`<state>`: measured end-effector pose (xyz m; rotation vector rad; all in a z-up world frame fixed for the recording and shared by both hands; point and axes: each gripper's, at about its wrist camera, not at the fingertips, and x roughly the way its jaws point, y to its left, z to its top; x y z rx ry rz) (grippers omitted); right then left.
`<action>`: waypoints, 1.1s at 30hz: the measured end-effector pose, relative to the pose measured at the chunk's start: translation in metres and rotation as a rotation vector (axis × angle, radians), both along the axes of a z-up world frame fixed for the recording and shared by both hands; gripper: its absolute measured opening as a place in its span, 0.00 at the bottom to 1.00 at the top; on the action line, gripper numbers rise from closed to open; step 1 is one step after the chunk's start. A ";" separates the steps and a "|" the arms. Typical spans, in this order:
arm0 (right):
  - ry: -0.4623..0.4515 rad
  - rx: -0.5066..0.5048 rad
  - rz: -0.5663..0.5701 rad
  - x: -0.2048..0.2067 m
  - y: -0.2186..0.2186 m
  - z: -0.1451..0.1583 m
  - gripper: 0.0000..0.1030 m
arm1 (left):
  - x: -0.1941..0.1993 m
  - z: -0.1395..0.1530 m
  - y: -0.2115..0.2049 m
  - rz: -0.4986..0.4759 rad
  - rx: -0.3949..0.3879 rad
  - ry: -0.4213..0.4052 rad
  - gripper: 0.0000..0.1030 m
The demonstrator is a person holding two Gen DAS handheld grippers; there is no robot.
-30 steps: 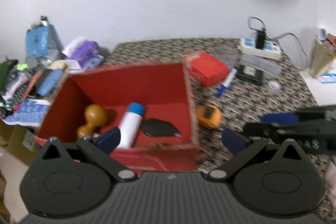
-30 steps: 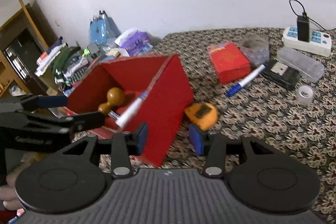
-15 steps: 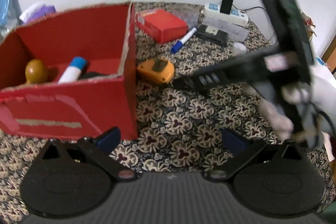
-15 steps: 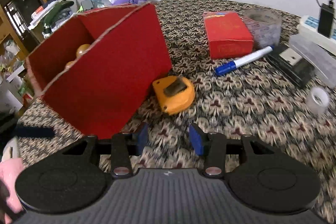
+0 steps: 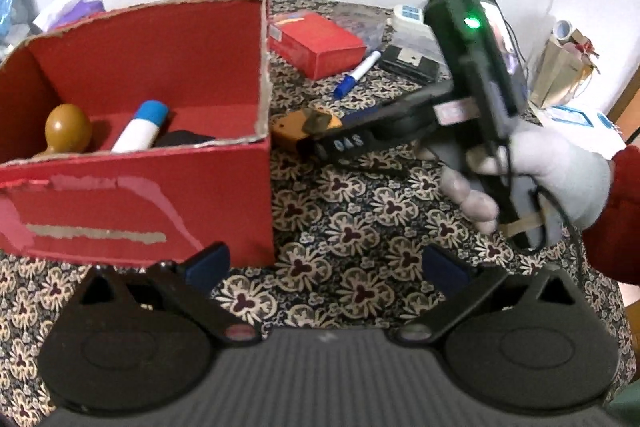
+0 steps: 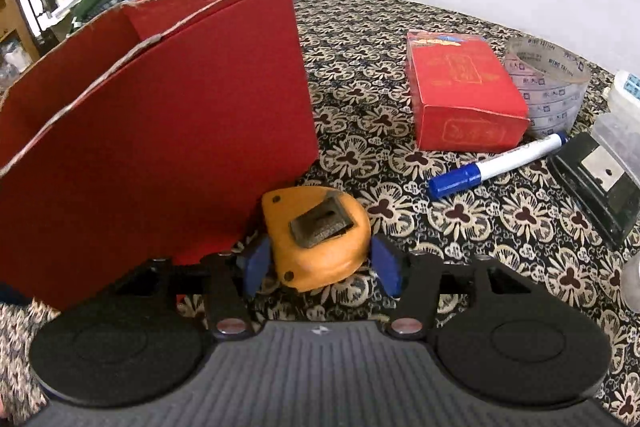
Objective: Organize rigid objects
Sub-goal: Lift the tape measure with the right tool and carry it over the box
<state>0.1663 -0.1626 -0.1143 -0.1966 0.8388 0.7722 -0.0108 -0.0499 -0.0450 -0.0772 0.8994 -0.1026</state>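
Orange plastic, rounded and slick-looking, is what the right gripper (image 6: 322,265) is about to take: the tape measure (image 6: 316,237) lies flat on the patterned tablecloth (image 6: 460,219), just beside the outer wall of the red cardboard box (image 6: 160,147), and sits between the blue pads, whose jaws are opening and do not yet seem to press on it. The likely failure is a squeeze on the curved flanks that pops the case forward, or the left-side finger (image 6: 256,261) catching the box wall, which stands very close. The case rests with its metal belt clip (image 6: 322,223) facing up; its longer axis runs roughly away from the right wrist camera, narrower rounded end nearest the pads. The left gripper (image 5: 324,263) hangs spread and empty near the box's front corner.
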 end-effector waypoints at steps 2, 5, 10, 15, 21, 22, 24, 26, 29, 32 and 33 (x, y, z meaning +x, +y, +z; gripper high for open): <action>0.018 0.001 0.026 -0.006 -0.010 0.002 0.39 | 0.000 0.001 0.000 -0.016 -0.012 -0.003 0.99; 0.032 -0.014 0.065 -0.027 -0.029 0.005 0.40 | -0.002 0.002 -0.001 -0.043 -0.056 -0.006 0.99; 0.063 -0.040 0.119 -0.067 -0.076 0.010 0.40 | -0.003 0.001 -0.011 -0.102 -0.132 -0.005 0.99; 0.092 -0.066 0.129 -0.105 -0.120 0.014 0.40 | 0.008 -0.001 -0.028 -0.136 -0.218 0.009 0.99; 0.066 -0.088 0.095 -0.137 -0.140 0.010 0.40 | 0.036 -0.019 -0.062 -0.219 -0.250 0.071 0.98; 0.053 -0.093 0.090 -0.143 -0.142 0.010 0.40 | 0.039 -0.022 -0.065 -0.239 -0.252 0.082 0.98; 0.034 -0.104 0.091 -0.151 -0.143 0.009 0.40 | 0.038 -0.022 -0.073 -0.336 -0.239 0.071 0.98; 0.012 -0.120 0.107 -0.160 -0.145 0.008 0.40 | 0.034 -0.019 -0.081 -0.427 -0.179 0.056 0.98; -0.023 -0.127 0.122 -0.171 -0.150 0.010 0.40 | 0.033 -0.019 -0.088 -0.575 -0.112 0.080 0.99; -0.074 -0.122 0.117 -0.176 -0.154 0.013 0.40 | 0.039 -0.023 -0.092 -0.615 -0.075 0.108 0.99; -0.088 -0.122 0.110 -0.176 -0.154 0.013 0.40 | 0.042 -0.026 -0.092 -0.614 -0.092 0.123 0.99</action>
